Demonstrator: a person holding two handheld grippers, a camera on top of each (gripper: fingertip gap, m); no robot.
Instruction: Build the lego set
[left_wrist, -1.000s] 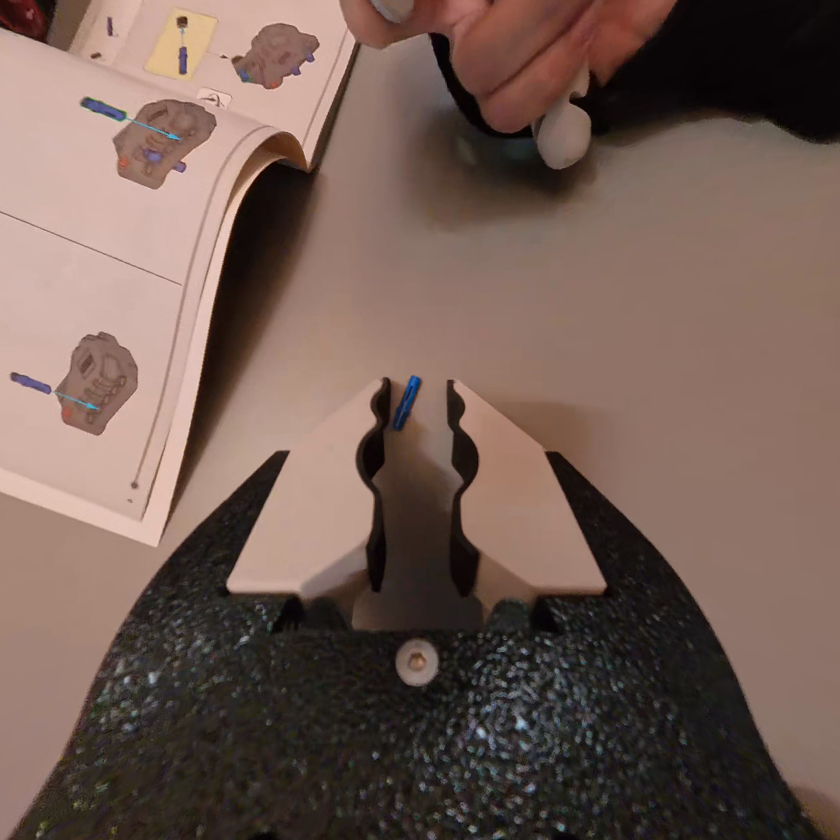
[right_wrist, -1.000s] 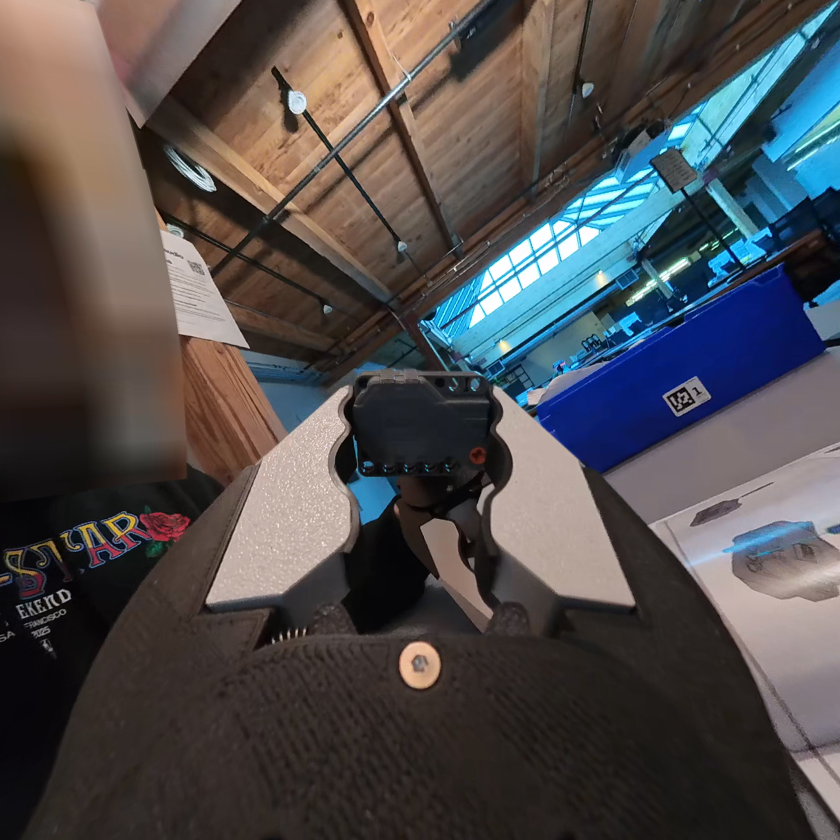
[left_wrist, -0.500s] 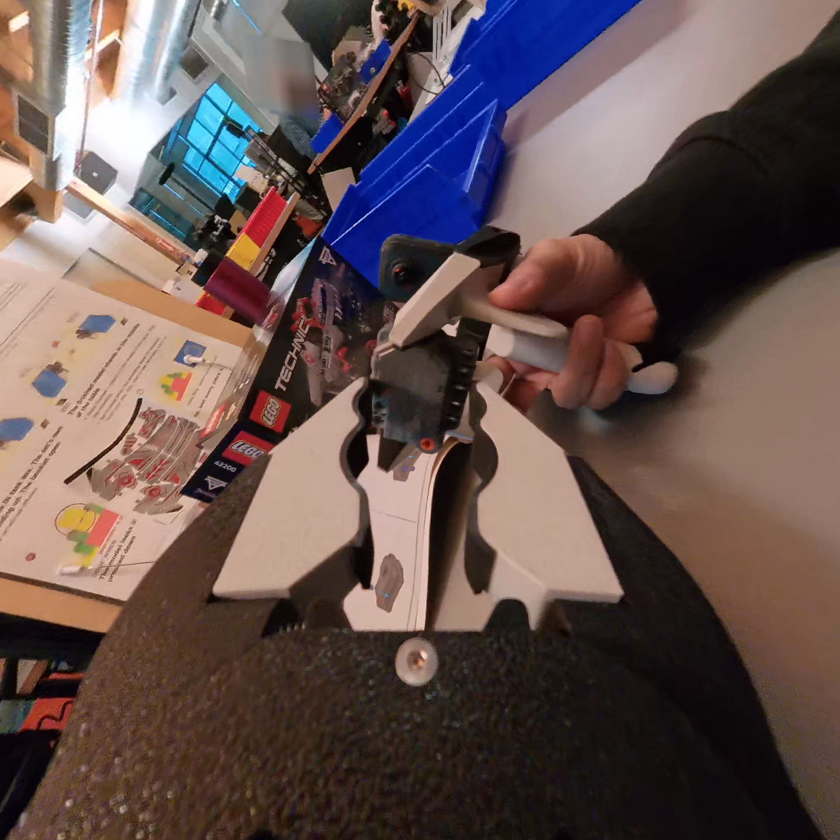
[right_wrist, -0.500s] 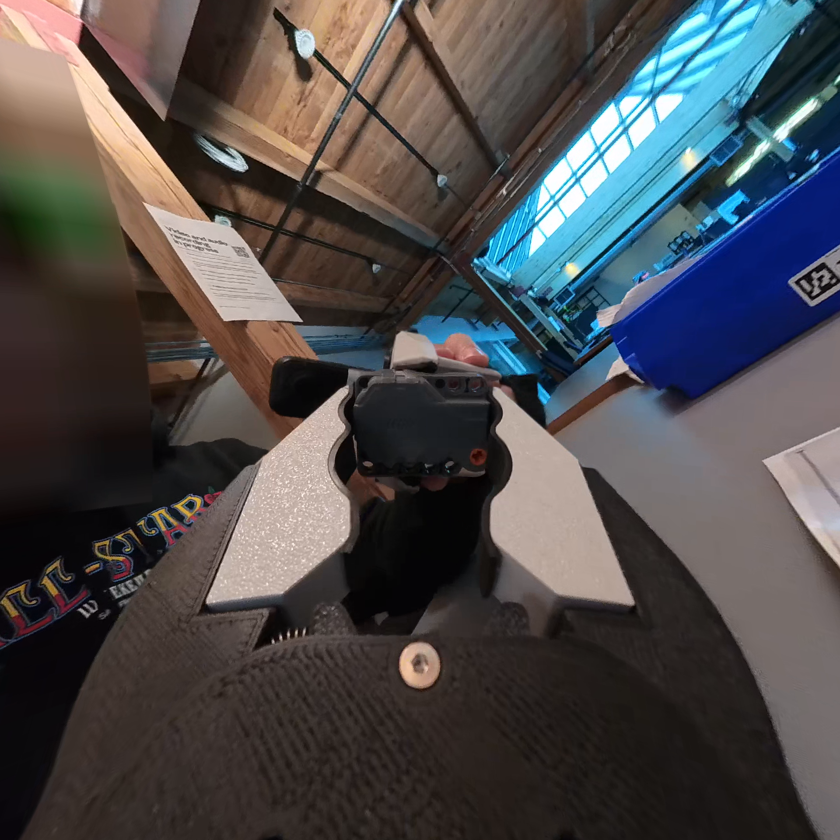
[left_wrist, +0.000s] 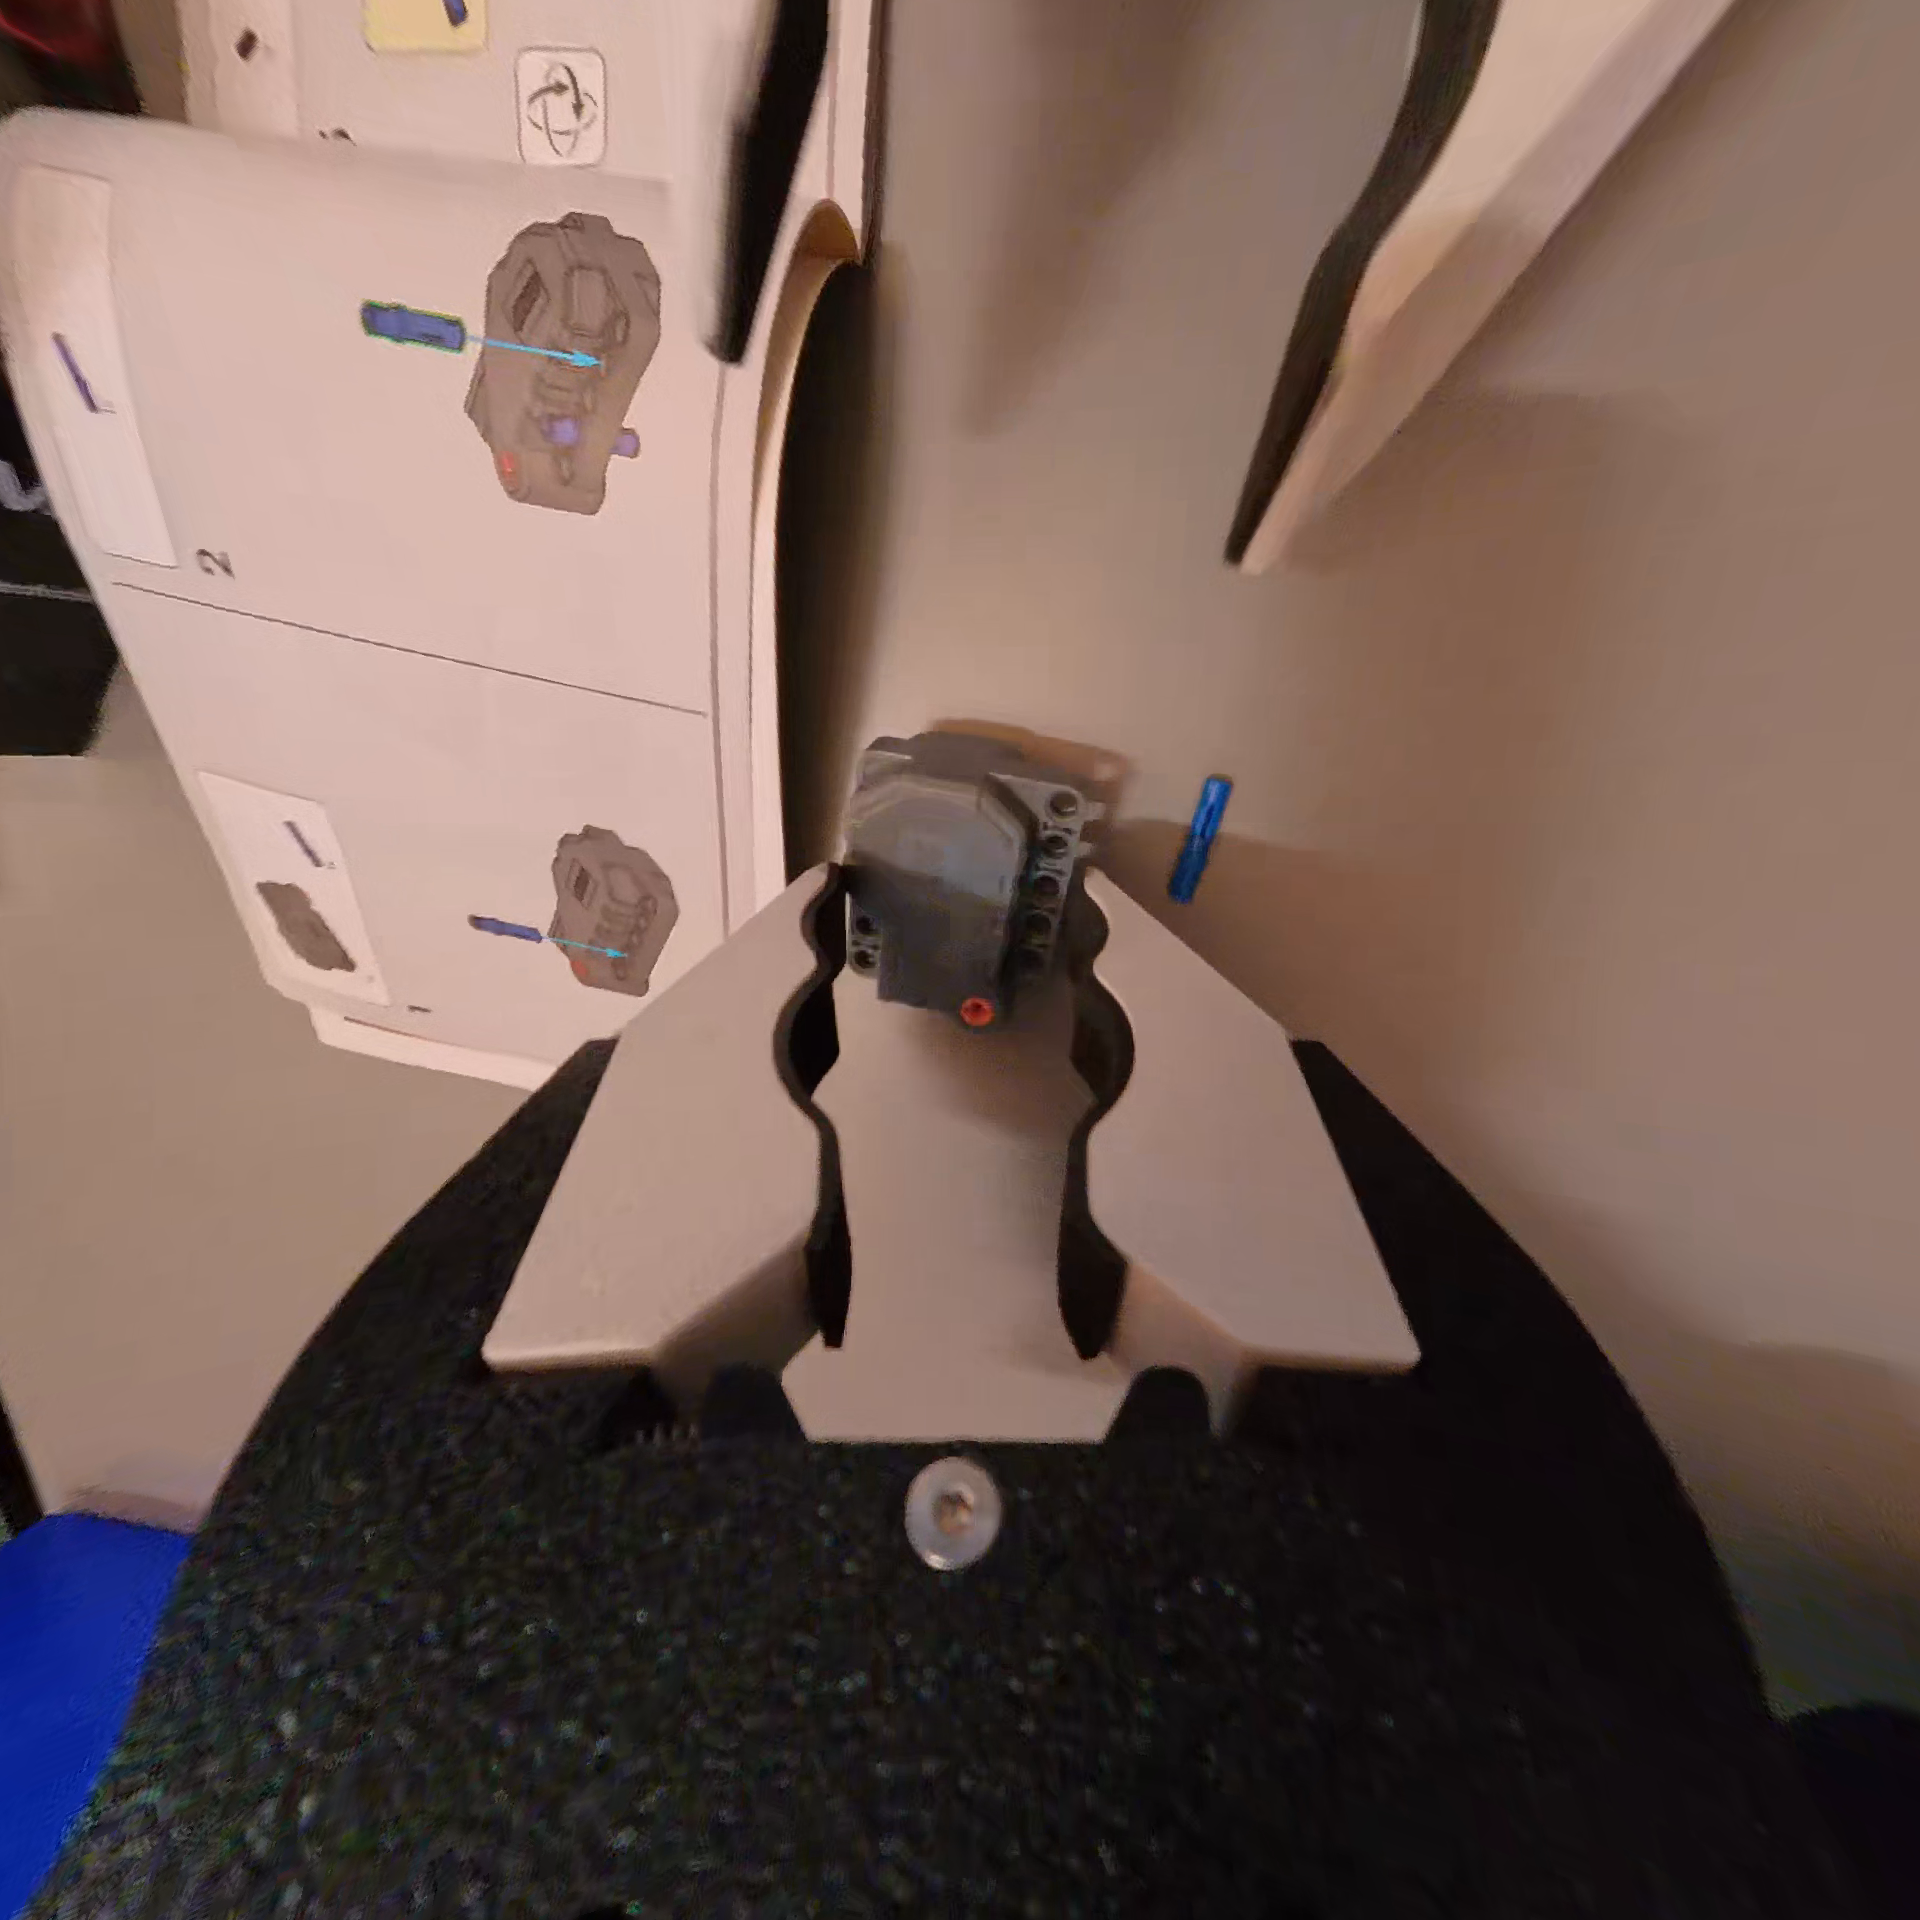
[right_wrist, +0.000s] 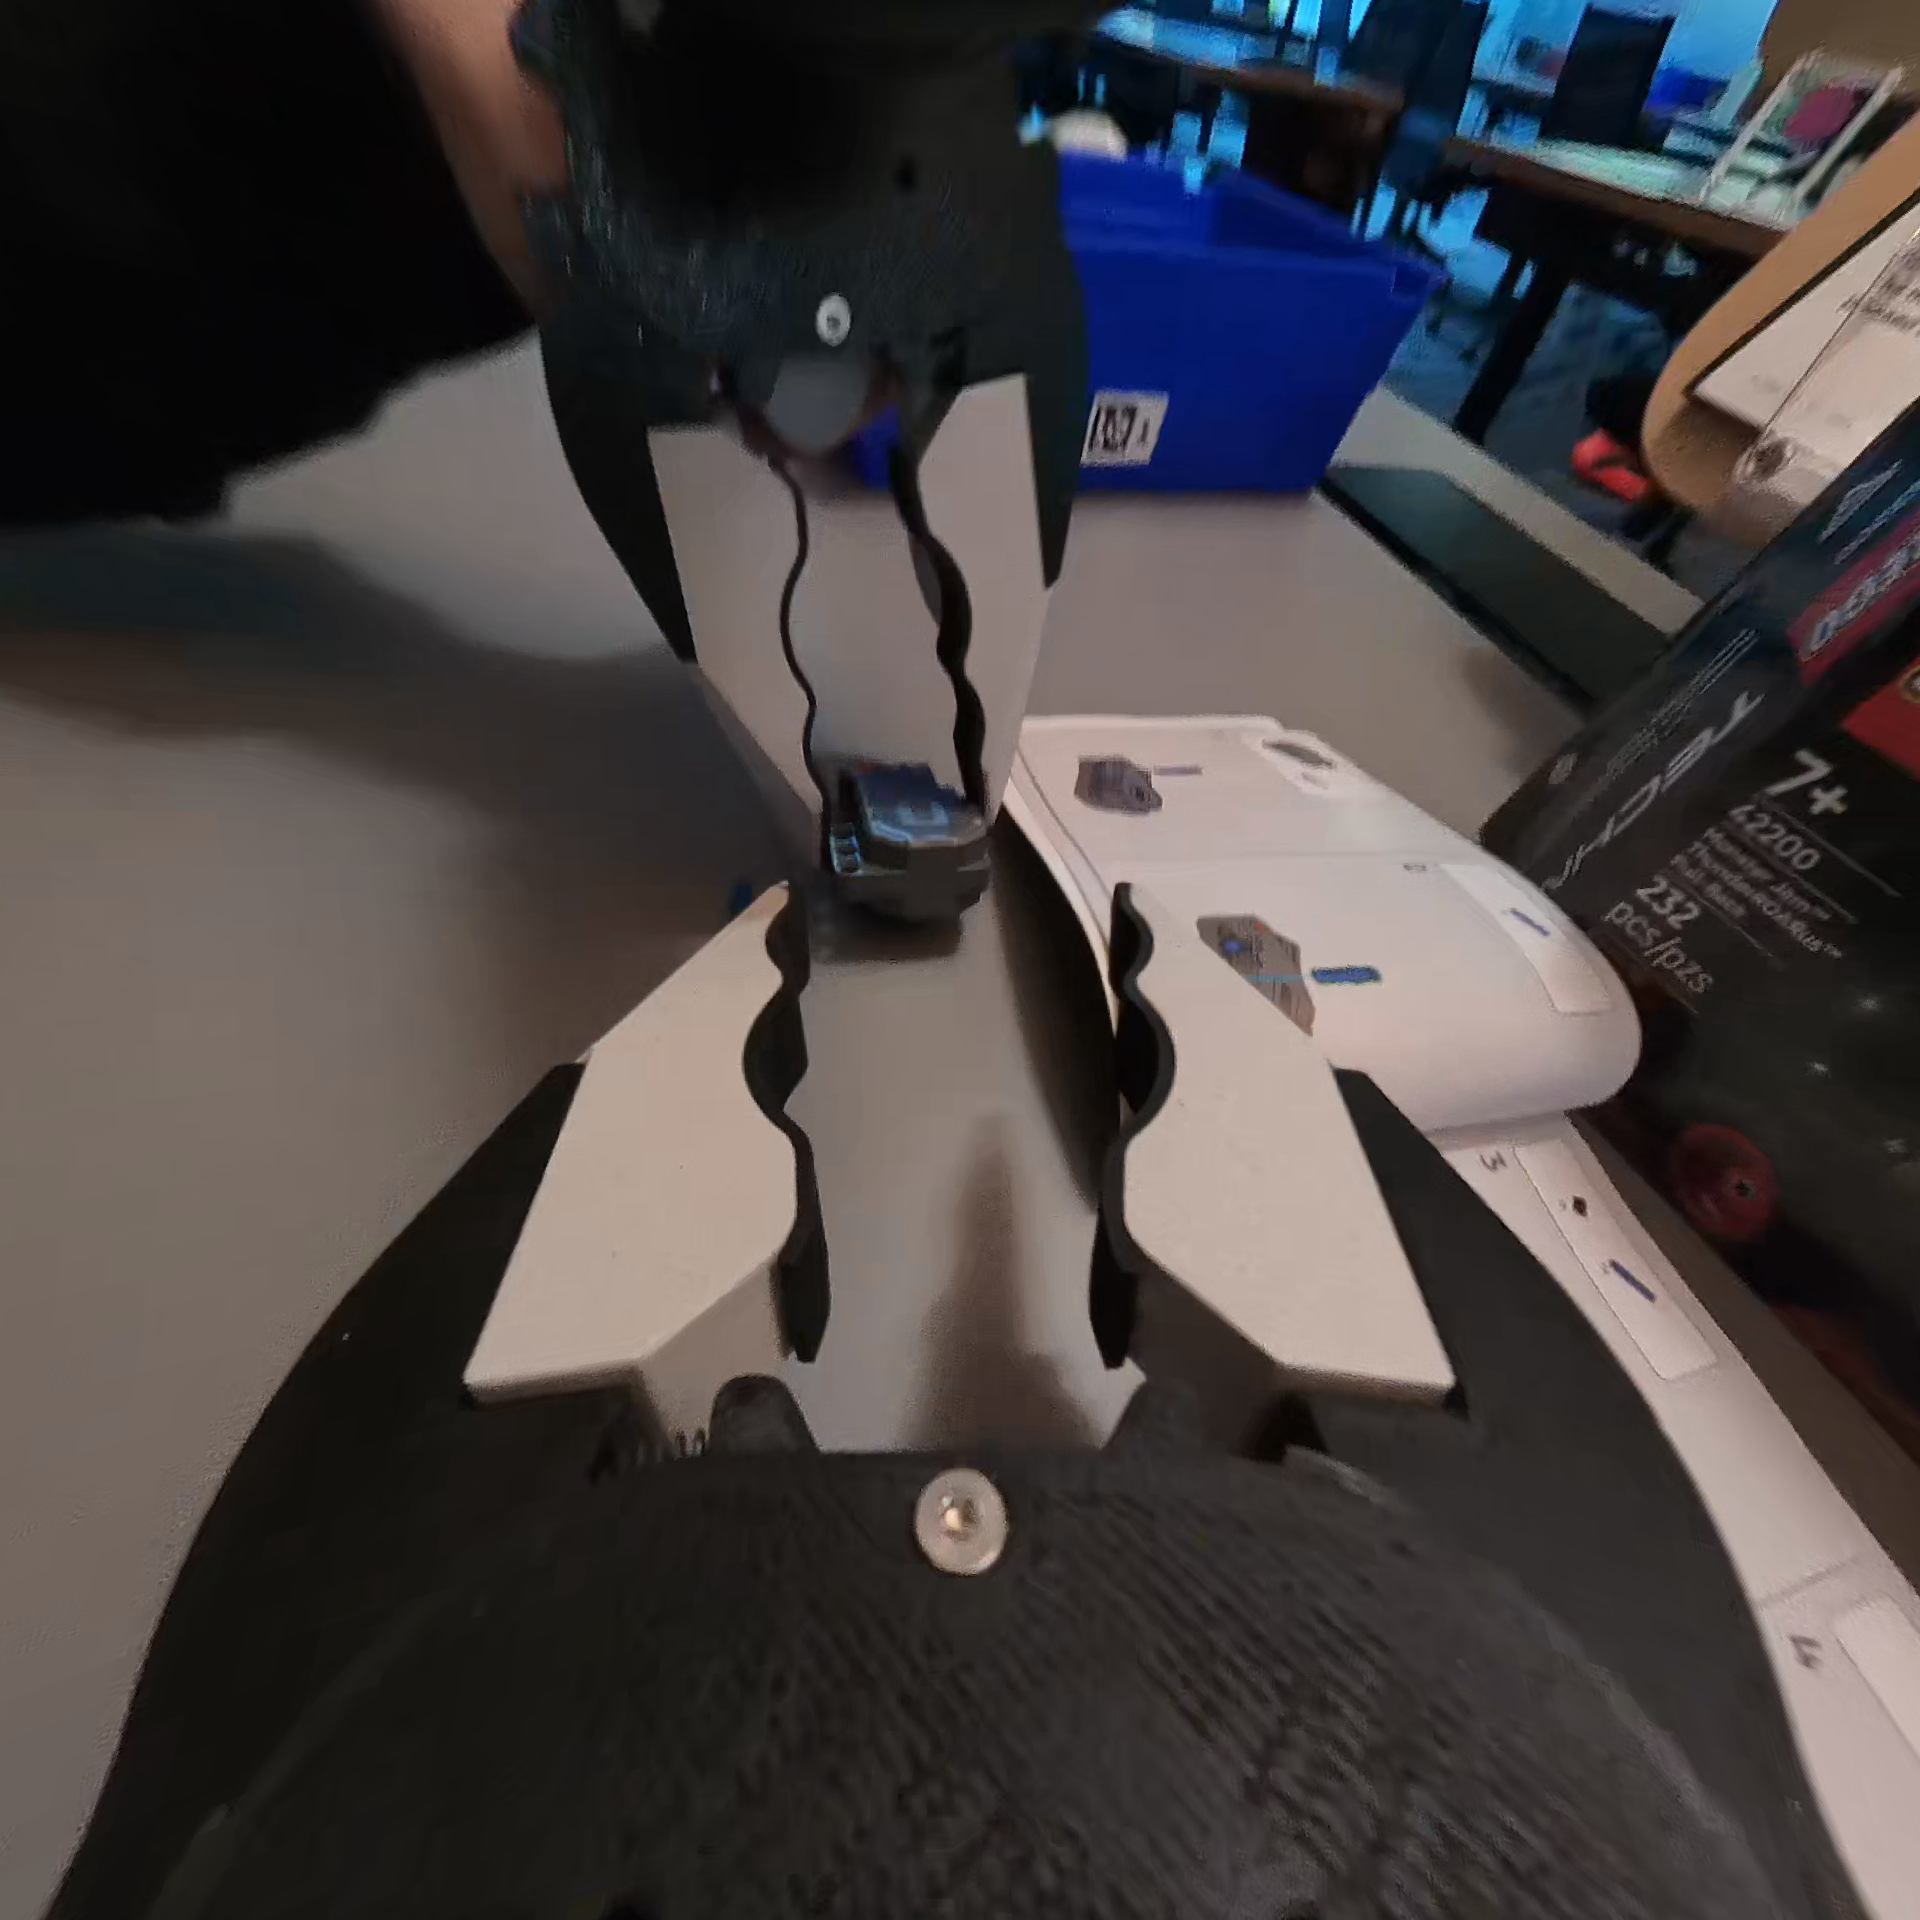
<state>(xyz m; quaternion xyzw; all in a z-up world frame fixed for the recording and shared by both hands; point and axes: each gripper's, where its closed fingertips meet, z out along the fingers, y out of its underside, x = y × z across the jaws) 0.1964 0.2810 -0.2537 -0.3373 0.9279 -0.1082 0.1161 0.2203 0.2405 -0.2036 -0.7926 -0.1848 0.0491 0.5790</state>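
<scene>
My left gripper (left_wrist: 961, 899) is shut on a dark grey Lego motor block (left_wrist: 935, 883) with a red dot, held at the fingertips just above the table (left_wrist: 1610, 987). A small blue pin (left_wrist: 1200, 836) lies on the table just right of it. My right gripper (right_wrist: 951, 920) is open and empty, facing the left gripper (right_wrist: 902, 810), which comes down from above with the block (right_wrist: 909, 847) in its tips. The right gripper's fingers (left_wrist: 1475, 239) show spread apart at the top of the left wrist view.
An open instruction booklet (left_wrist: 364, 644) lies left of the block; it also shows in the right wrist view (right_wrist: 1403, 935). A dark Lego box (right_wrist: 1766, 831) stands beyond the booklet. A blue bin (right_wrist: 1226, 343) sits at the table's far edge. The left gripper's tips are roughly 7 cm from the right gripper's.
The grey block has passed from my right gripper to my left. The right gripper has opened and let go. Both grippers have swung down from pointing up to facing the table.
</scene>
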